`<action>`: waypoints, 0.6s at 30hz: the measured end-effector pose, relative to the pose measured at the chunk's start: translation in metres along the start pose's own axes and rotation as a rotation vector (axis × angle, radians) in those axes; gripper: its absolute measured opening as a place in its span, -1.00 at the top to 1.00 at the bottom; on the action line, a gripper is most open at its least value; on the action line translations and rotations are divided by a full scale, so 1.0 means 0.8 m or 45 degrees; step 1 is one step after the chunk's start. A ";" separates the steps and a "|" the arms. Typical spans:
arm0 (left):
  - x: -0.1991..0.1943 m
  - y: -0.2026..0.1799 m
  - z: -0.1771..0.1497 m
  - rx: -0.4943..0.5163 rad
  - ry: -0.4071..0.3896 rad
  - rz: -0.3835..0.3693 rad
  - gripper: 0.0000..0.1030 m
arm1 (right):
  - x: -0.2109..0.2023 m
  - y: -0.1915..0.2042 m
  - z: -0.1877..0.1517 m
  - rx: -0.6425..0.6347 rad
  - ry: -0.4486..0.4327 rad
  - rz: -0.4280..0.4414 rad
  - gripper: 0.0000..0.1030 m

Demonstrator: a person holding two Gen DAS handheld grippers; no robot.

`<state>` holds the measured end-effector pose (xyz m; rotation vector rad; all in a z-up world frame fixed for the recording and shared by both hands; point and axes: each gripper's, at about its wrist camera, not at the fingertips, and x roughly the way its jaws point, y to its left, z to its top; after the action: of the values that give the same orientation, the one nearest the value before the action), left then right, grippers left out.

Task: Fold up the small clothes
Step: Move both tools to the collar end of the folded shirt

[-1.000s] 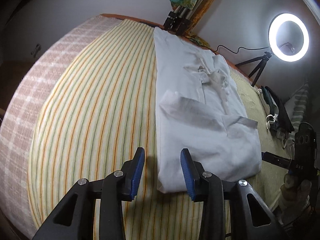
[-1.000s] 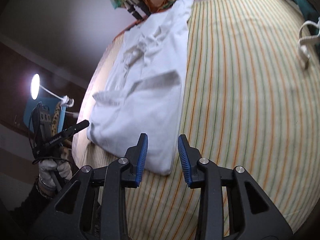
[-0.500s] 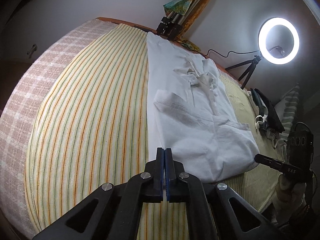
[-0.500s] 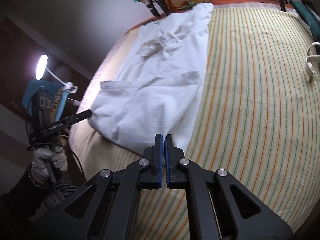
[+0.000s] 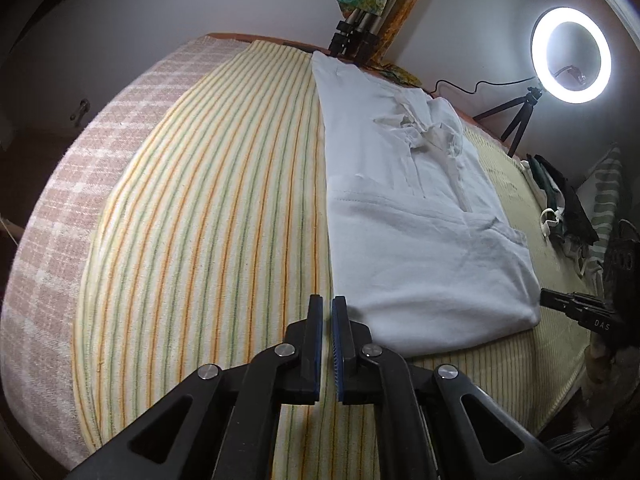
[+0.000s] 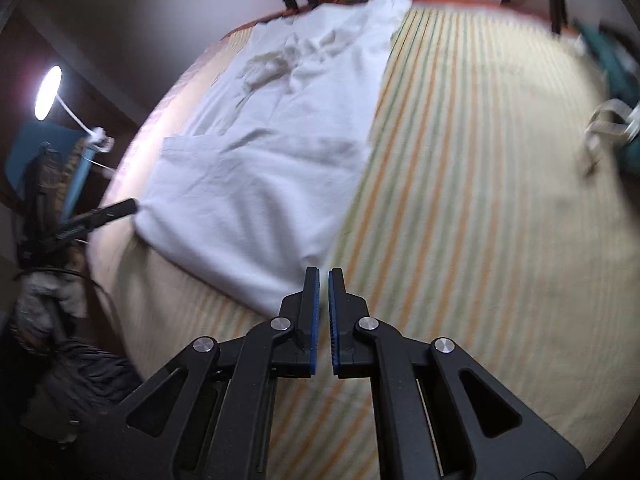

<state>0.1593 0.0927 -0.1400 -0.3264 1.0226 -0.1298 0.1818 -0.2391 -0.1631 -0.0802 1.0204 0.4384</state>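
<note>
Both tools over the bed, angled down at it. My left tool [image 5: 327, 320]: blue-padded jaws drawn together, only a thin slit between them, nothing in it. It hangs just outside one near corner of the folded white cotton shirt [image 5: 404, 208]; I cannot tell if the tips touch the cloth. My right tool [image 6: 324, 292]: jaws also together, empty, at the shirt's other near corner, picture blurred.

The shirt lies lengthwise on the bed's cream bedspread with orange and green stripes [image 5: 208, 216], collar toward the far edge, hem toward the near edge, sleeves folded in across the body. A pink-and-white checked blanket [image 5: 76, 184] covers the bed's left side. Lit white ring light on a small black tripod [image 5: 570, 56] stands beyond the far right corner. Dark clothes in a heap [image 5: 564, 204] lie along the right edge.
</note>
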 end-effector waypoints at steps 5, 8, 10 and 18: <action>-0.021 -0.041 0.011 0.136 -0.129 -0.037 0.62 | -0.023 0.030 0.014 -0.102 -0.174 0.072 0.86; -0.002 -0.070 0.014 0.217 -0.101 -0.045 0.57 | -0.002 0.057 0.024 -0.203 -0.160 0.087 0.86; 0.017 -0.080 0.016 0.240 -0.068 -0.037 0.55 | 0.015 0.066 0.030 -0.232 -0.145 0.068 0.86; 0.048 -0.049 0.027 0.204 -0.025 0.085 0.50 | 0.049 0.032 0.054 -0.139 -0.098 -0.023 0.84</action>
<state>0.1993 0.0505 -0.1482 -0.1470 0.9959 -0.1470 0.2244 -0.1916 -0.1695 -0.1692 0.9189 0.4772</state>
